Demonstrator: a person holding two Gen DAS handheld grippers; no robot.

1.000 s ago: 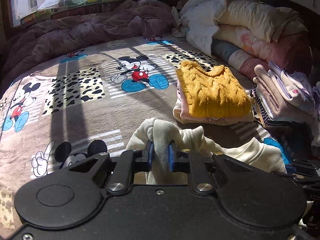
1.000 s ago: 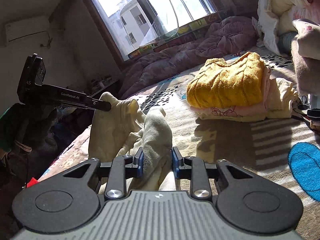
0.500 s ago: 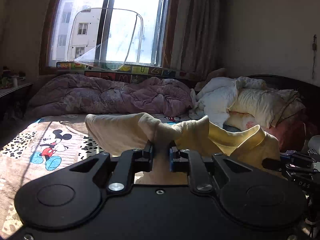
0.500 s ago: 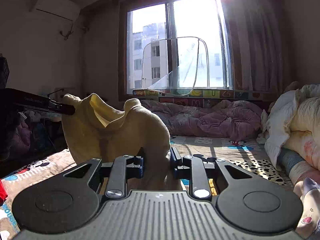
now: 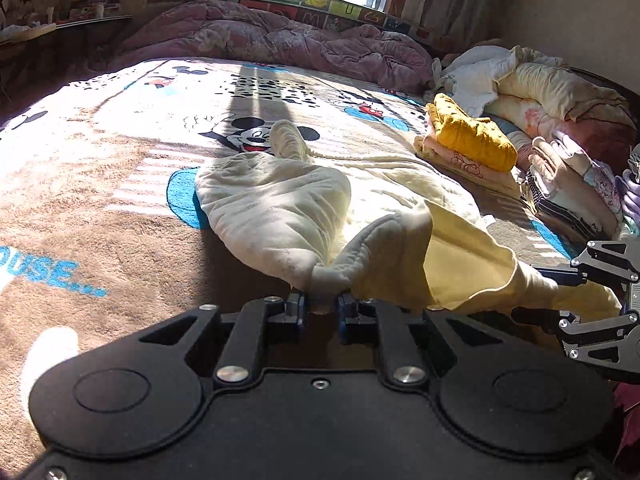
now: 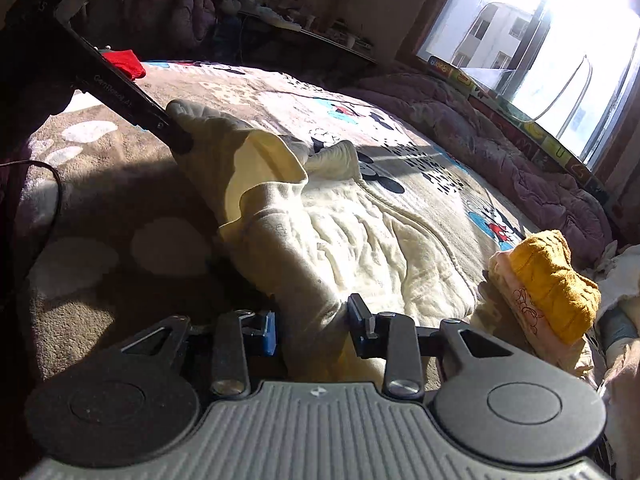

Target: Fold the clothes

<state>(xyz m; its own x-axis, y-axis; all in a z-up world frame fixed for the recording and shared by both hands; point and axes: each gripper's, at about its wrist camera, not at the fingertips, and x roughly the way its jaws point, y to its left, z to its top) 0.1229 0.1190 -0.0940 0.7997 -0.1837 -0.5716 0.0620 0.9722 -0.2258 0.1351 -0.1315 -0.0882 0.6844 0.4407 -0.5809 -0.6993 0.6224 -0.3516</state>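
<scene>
The bed's brown cartoon-print fleece blanket [image 5: 100, 208] carries our pale cream fleece garment [image 5: 280, 208], spread out — near it, a folded stack topped by a mustard knit sweater [image 5: 472, 140]. Left tongs [image 5: 322, 312] clamp one bunched edge; right tongs [image 6: 312, 328] stand apart around the cloth. Risk — uneven pulling would wrinkle the spread.

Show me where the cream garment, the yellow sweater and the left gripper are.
cream garment [image 5: 276, 204]: left wrist view, on its bunched upper fabric.
yellow sweater [image 5: 472, 140]: left wrist view, on its knitted top, atop the folded stack.
left gripper [image 5: 322, 310]: left wrist view, midway between its fingertips.
</scene>
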